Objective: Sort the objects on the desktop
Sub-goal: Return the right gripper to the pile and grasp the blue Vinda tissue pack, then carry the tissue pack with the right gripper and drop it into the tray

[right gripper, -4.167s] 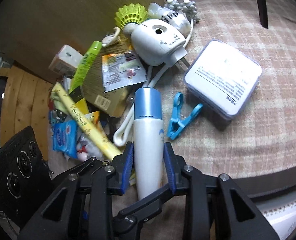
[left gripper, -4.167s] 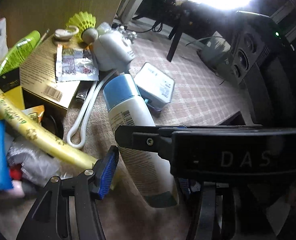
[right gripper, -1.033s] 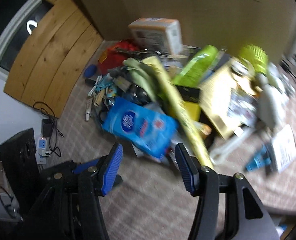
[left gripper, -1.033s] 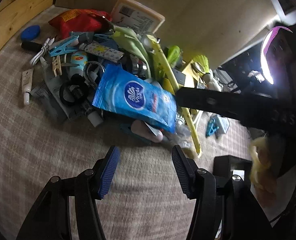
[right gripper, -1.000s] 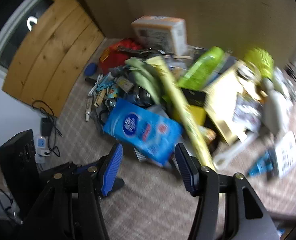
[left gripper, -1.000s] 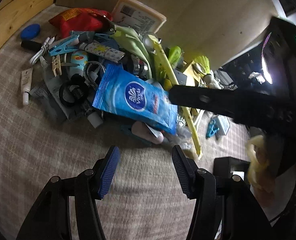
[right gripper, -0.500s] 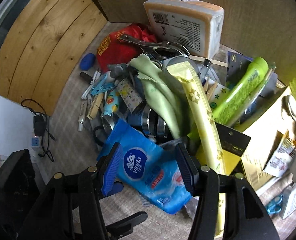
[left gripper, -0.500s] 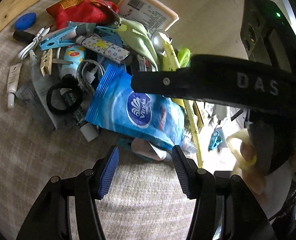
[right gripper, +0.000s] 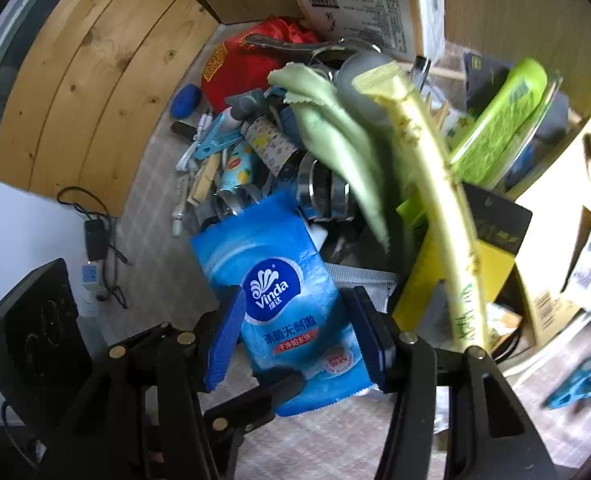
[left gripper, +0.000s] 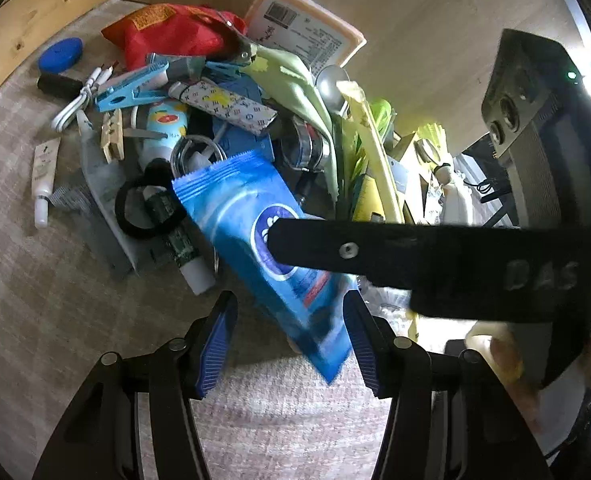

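Note:
A blue Vinda wet-wipe pack (right gripper: 291, 300) lies on the front of a heap of desk clutter; it also shows in the left wrist view (left gripper: 247, 224). My right gripper (right gripper: 299, 340) is open, its blue pads on either side of the pack's near half. My left gripper (left gripper: 291, 340) is open just in front of the pack's near corner. The right gripper's black body crosses the left wrist view over the pack.
The heap holds a long yellow packet (right gripper: 427, 184), a green cloth (right gripper: 335, 136), a red pouch (left gripper: 175, 32), a tissue block (right gripper: 367, 0), blue clothespins (left gripper: 131, 88) and a black hair tie (left gripper: 143, 212). A wooden wall (right gripper: 95, 68) stands behind. A blue clip (right gripper: 571, 388) lies at the right.
Both grippers have moved closer to the heap. The right gripper's pads now straddle the blue wipe pack, and its body has dropped across the left view.

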A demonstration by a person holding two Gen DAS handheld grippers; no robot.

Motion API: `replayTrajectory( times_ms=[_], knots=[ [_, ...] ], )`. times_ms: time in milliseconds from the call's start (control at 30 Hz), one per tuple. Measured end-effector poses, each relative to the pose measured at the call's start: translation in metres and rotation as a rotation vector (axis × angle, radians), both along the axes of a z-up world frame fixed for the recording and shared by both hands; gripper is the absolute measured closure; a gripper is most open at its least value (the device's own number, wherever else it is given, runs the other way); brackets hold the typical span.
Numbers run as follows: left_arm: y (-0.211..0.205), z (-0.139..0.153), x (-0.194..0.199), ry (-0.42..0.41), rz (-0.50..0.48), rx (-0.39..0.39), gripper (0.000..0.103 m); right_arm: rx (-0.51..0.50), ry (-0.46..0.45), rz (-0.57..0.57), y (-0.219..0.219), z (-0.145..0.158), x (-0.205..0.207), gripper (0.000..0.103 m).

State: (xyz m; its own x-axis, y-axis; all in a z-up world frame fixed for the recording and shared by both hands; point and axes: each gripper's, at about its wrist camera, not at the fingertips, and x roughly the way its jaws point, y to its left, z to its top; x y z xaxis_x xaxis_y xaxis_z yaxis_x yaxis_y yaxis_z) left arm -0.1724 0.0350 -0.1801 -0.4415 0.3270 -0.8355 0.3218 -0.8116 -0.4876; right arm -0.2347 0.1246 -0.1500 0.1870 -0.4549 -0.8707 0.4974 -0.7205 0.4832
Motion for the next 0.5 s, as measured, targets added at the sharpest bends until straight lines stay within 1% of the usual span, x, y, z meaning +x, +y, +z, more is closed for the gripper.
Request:
replayTrajectory(
  times_ms=[33,67,100,167,233,333,400,433,500],
  knots=[
    [-0.001,0.001,0.001,0.007,-0.005,-0.012,0.052,0.004,0.006,-0.001,-0.002,-0.001,0.001,0.052],
    [-0.002,0.004,0.001,0.015,-0.01,-0.025,0.059,0.015,0.024,0.003,-0.004,-0.001,0.002,0.052],
    [-0.002,0.004,0.002,0.018,-0.016,-0.036,0.062,0.032,0.048,0.014,-0.008,-0.001,0.004,0.052],
    [-0.003,0.006,0.004,0.022,-0.019,-0.041,0.063,0.04,0.058,0.034,-0.013,-0.002,0.008,0.051],
    [-0.006,0.005,0.007,0.027,-0.015,-0.044,0.067,0.029,0.053,0.039,-0.016,-0.001,0.012,0.051],
    [-0.012,0.004,0.014,0.038,-0.011,-0.027,0.076,-0.007,0.031,0.043,-0.017,0.002,0.017,0.051],
    [-0.012,0.006,0.019,0.053,-0.02,-0.015,0.084,-0.012,0.033,0.043,-0.017,0.002,0.02,0.053],
    [-0.01,0.008,0.02,0.064,-0.029,-0.013,0.085,-0.015,0.033,0.039,-0.017,0.002,0.021,0.055],
    [-0.007,0.011,0.023,0.077,-0.044,-0.018,0.085,-0.027,0.023,0.036,-0.02,0.002,0.025,0.055]
  ],
)
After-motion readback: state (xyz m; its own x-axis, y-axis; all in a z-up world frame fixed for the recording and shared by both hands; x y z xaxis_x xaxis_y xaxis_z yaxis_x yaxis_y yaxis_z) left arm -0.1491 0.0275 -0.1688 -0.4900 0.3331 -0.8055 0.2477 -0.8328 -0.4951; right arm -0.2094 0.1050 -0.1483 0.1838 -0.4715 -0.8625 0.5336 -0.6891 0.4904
